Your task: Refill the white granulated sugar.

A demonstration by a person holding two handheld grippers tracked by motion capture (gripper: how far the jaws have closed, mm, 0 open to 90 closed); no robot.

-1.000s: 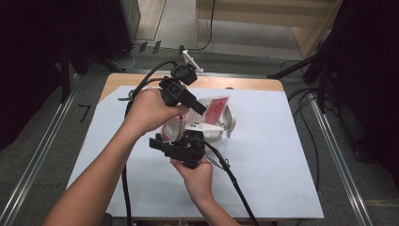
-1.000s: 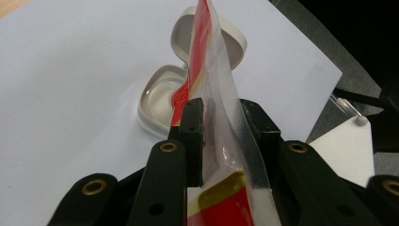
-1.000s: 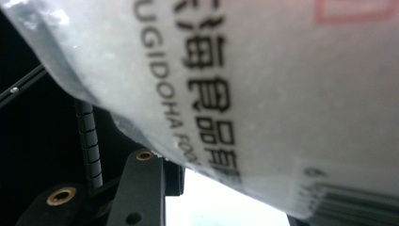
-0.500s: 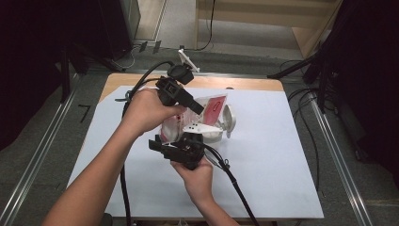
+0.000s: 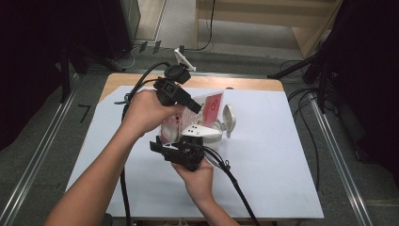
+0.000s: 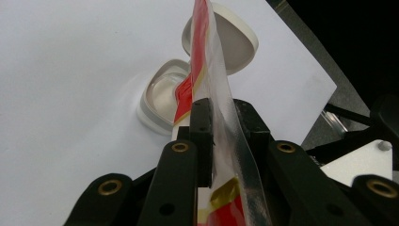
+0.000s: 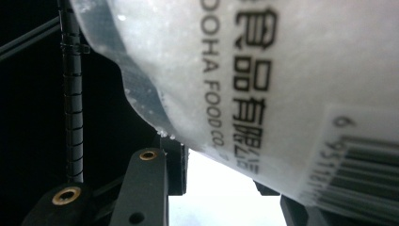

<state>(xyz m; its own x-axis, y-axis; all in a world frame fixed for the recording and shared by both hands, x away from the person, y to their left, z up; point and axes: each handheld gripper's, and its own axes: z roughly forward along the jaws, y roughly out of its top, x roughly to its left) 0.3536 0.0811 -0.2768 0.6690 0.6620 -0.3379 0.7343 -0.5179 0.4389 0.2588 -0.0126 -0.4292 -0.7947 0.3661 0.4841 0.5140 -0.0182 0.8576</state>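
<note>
as seen against a second ago: left claw [image 6: 221, 122] just clenched further on red-and-clear bag [image 6: 207, 70], tilted over open white container [image 5: 207, 129]; right claw [image 7: 211, 188] grasping bag bottom; pouring likely.

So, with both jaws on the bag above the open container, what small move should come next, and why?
Probably tilt the bag a little more toward the white container. The left gripper pinches its top edge, the right gripper holds its full lower end, and the lid is open.

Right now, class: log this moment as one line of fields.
left hand-held gripper: shut on bag top, jaws just closing | right hand-held gripper: holds bag bottom | white jar: open, under bag
</note>
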